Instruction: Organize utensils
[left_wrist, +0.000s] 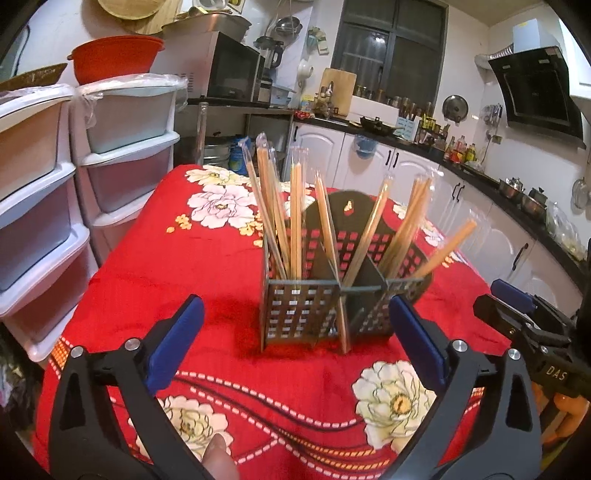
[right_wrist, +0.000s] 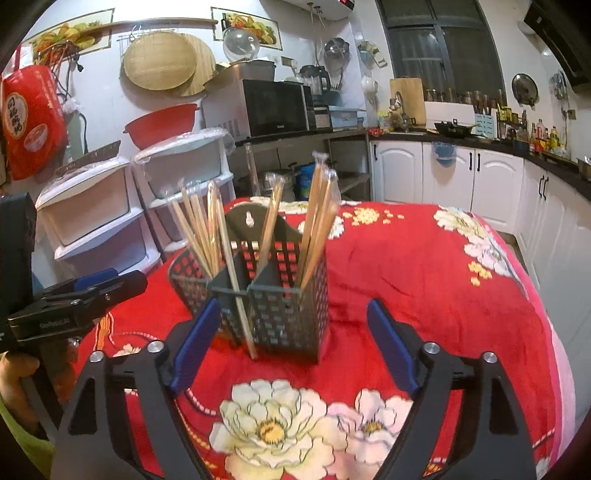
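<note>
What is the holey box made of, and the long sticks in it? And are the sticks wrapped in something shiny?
The holey box looks like grey plastic: matte, moulded in one piece, with neat square holes and a hanging hole at the back. The long sticks look like pale wood or bamboo, plain and unpainted. Yes, most sit in thin clear sleeves, probably plastic film, since the crinkled tips catch the light.

A home kitchen: microwave (right_wrist: 275, 105), range hood (left_wrist: 535, 86), white cabinets (right_wrist: 495, 181).

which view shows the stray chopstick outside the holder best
The right wrist view: the stray chopstick leans against the chopstick holder front, its whole length unobstructed down to the red floral cloth. The left wrist view shows only its lower part clearly; its upper part blends with other chopsticks.
</note>
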